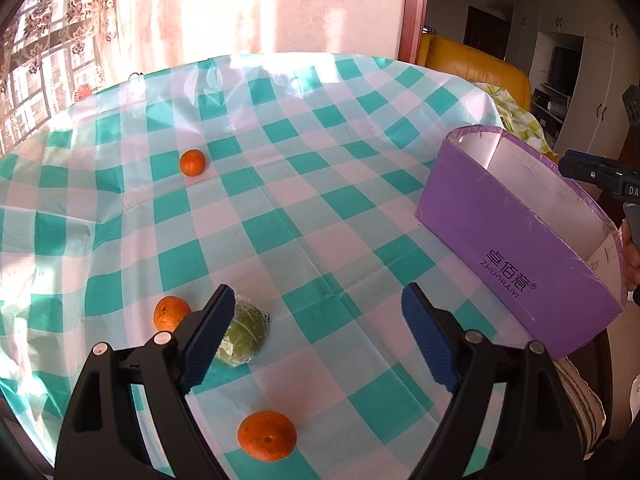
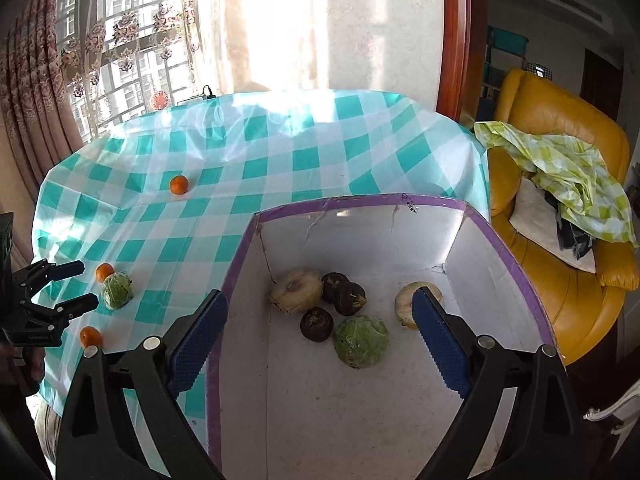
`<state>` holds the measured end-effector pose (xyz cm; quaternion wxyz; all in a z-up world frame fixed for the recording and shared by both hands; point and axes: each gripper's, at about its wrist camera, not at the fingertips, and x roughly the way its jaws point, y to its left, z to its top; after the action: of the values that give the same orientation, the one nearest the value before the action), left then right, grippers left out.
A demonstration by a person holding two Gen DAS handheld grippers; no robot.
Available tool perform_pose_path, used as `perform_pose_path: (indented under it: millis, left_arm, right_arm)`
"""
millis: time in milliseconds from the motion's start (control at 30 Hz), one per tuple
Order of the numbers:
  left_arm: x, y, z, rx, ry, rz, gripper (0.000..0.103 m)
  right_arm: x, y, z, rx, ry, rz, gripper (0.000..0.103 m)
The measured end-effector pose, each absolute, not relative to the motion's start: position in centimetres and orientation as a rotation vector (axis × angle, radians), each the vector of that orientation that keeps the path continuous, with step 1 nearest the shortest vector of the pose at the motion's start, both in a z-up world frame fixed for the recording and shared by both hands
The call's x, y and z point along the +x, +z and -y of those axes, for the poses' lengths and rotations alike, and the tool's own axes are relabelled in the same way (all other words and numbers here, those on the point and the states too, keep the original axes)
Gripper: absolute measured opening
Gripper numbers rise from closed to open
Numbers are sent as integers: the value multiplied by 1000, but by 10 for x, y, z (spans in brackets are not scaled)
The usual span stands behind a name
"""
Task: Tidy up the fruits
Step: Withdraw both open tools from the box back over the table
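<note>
My left gripper (image 1: 318, 334) is open and empty, low over the checked tablecloth (image 1: 280, 184). A green wrapped fruit (image 1: 242, 334) lies just behind its left finger, an orange (image 1: 171, 313) left of that, another orange (image 1: 267, 436) near and between the fingers, a third orange (image 1: 193, 162) far off. The purple box (image 1: 516, 256) stands to the right. My right gripper (image 2: 320, 340) is open and empty above the box (image 2: 236, 276), which holds a green fruit (image 2: 361, 341), two pale round ones (image 2: 297, 291) (image 2: 406, 300) and three dark ones (image 2: 344, 292). The left gripper (image 2: 76, 286) shows at the left of the right wrist view.
A yellow armchair (image 2: 560, 128) with a green checked cloth (image 2: 560, 168) stands right of the table. Curtains and a window (image 2: 120, 40) are behind the far table edge. The box sits at the table's right edge.
</note>
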<state>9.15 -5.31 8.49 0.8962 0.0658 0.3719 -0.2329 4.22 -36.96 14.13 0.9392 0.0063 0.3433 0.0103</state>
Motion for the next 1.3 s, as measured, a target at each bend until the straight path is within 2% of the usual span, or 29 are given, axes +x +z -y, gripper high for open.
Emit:
perform_pose_path:
  millis: [333,700,833,1033,1133,1300]
  left_arm:
    - [90,67,-28,83,-322,-812,85]
    - [101,50,-59,41,-277,-860,85]
    - [107,43,-61,24,-287,-879,78]
    - [118,34,-62,14,-296,-898,74]
    - [126,30,-62,7,-305,-906,67]
    - [139,26,-60,-4,-327,-908,66]
  right_arm:
    - [37,154,327,-33,109,-669,90]
    - [40,138,259,-79,306,-703,90]
    - [44,124,234,-91,370,-729,90]
    - [56,102,212,-76,426,-793,90]
    - [63,92,205,-74,438,-819,90]
    - [71,77,189,-85,466,-854,90]
